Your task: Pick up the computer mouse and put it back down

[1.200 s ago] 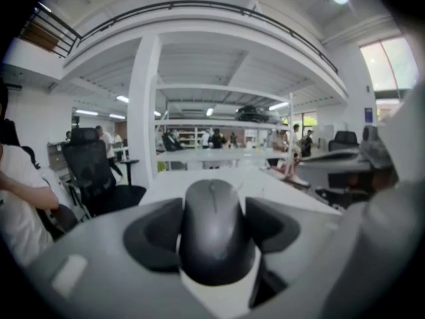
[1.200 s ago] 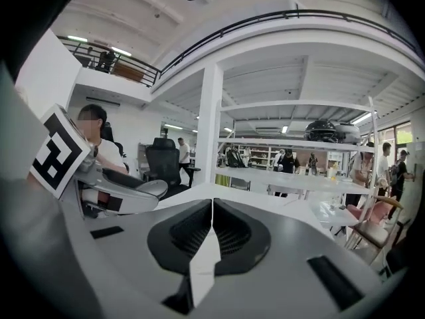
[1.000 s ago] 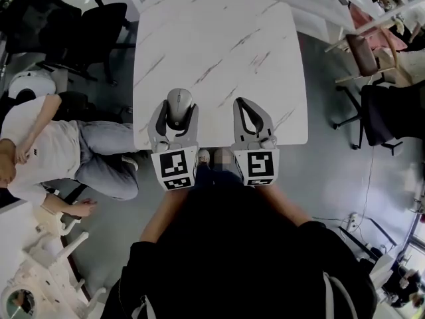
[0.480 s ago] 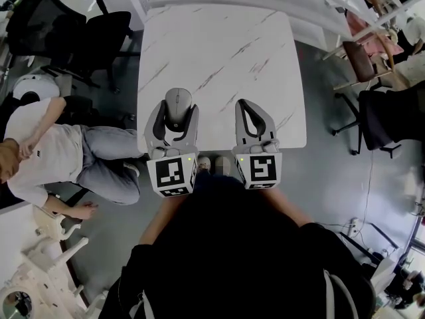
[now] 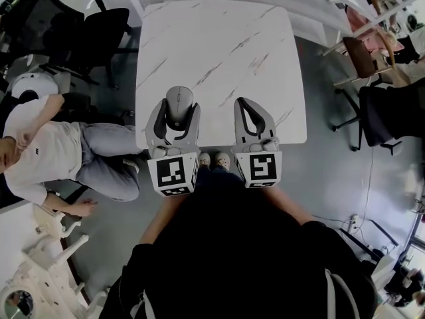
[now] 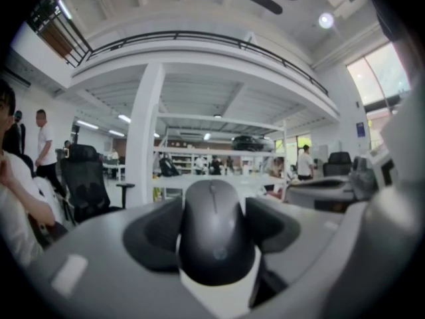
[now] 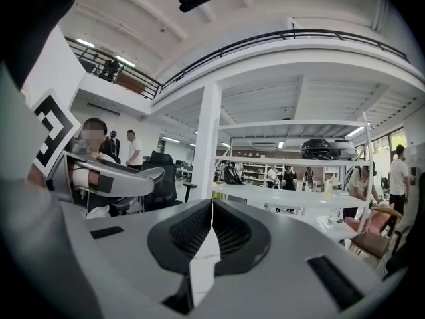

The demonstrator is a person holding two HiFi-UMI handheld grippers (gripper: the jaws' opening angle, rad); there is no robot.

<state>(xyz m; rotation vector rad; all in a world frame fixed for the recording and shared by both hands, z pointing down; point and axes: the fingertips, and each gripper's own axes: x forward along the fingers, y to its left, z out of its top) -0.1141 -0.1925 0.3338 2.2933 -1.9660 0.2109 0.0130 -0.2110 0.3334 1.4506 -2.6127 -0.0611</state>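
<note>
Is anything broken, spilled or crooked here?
No, nothing stands out. The mouse sits straight between the jaws of the left hand-held gripper, which grips it over the near edge of the table. The right hand-held gripper is shut and empty. No spill or damage shows.

We see the computer mouse (image 5: 178,104), dark grey, smooth and rounded, upright and level. It sits gripped between the left gripper's (image 5: 178,109) black pads, its narrow front end pointing forward past the jaw tips.
</note>
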